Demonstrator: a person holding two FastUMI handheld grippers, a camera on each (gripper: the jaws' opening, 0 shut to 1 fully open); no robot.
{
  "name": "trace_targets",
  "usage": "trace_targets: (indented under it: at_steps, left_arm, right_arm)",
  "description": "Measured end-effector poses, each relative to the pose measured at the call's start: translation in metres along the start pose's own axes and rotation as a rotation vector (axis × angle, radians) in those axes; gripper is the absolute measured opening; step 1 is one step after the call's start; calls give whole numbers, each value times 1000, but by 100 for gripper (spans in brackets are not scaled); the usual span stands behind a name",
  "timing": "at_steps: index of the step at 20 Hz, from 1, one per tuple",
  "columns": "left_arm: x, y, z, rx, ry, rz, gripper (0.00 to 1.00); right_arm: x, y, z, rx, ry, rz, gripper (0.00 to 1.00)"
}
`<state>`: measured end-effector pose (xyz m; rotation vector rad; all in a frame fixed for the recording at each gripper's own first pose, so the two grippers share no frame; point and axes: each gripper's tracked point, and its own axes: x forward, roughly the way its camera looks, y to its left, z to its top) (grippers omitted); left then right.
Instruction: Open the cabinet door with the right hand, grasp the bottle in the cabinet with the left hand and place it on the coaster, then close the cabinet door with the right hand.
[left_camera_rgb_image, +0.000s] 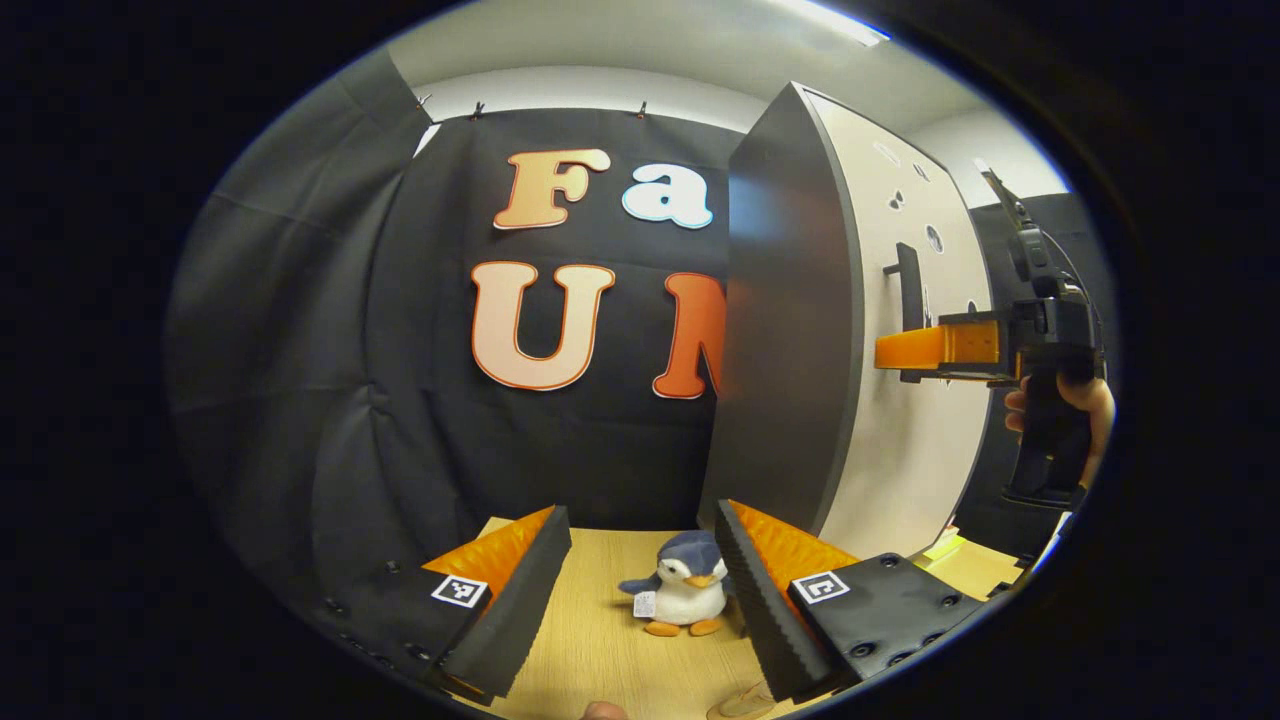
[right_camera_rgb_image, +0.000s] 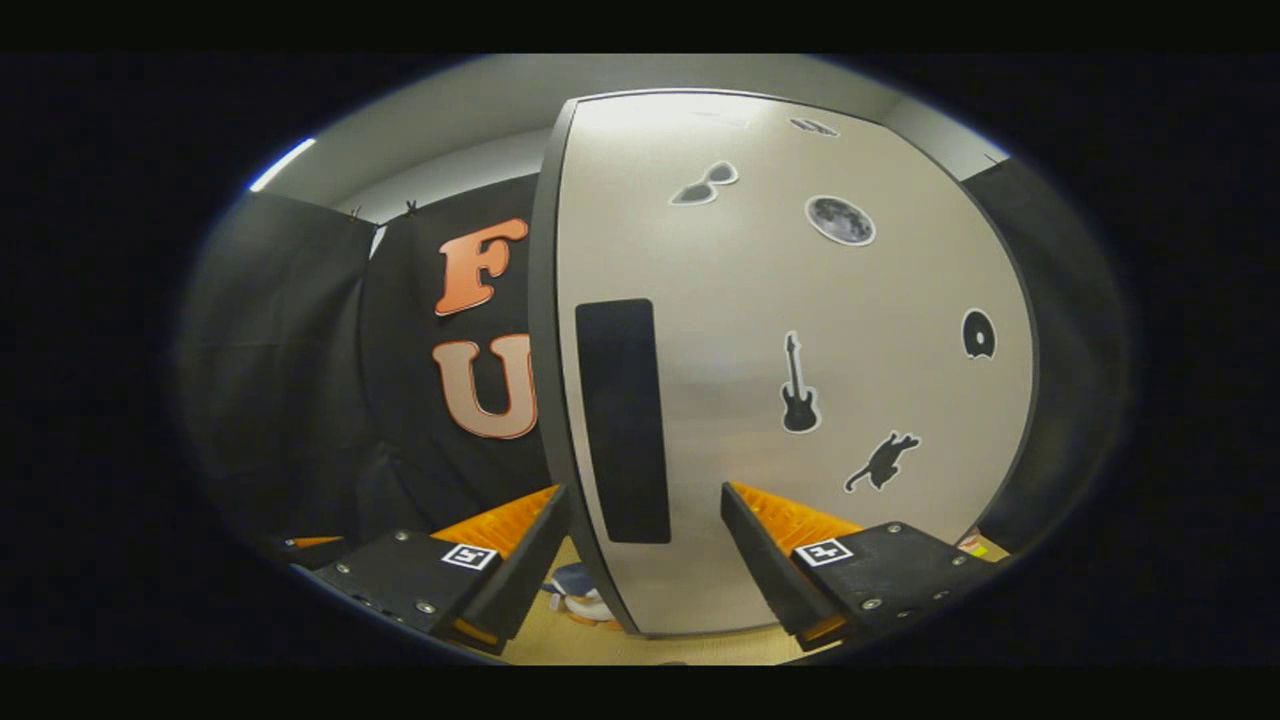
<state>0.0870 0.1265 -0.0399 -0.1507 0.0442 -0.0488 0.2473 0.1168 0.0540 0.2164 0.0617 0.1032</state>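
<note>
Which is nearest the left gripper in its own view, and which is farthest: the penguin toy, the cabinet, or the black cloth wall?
1. Penguin toy, on the table between the left gripper fingers.
2. Cabinet, behind it, right.
3. Black cloth wall, at the back.

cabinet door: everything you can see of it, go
The cabinet door is a tall pale panel, smooth and faintly glossy, with a dark edge and a dark vertical handle near its left edge. Black stickers dot its face. It looks shut and upright. The right gripper, open, faces the handle without touching.
</note>
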Motion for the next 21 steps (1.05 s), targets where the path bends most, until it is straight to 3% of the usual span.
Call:
trace_targets:
  at_steps: [9,21]
  left_arm:
    - [-29,-42,15,20,-31,84,95]
    - [-101,-116,32,47,-68,183,95]
  right_arm:
    - [-70,-41,-1,-38,-11,19,93]
    - [-178,-89,-11,-237,-61,56,93]
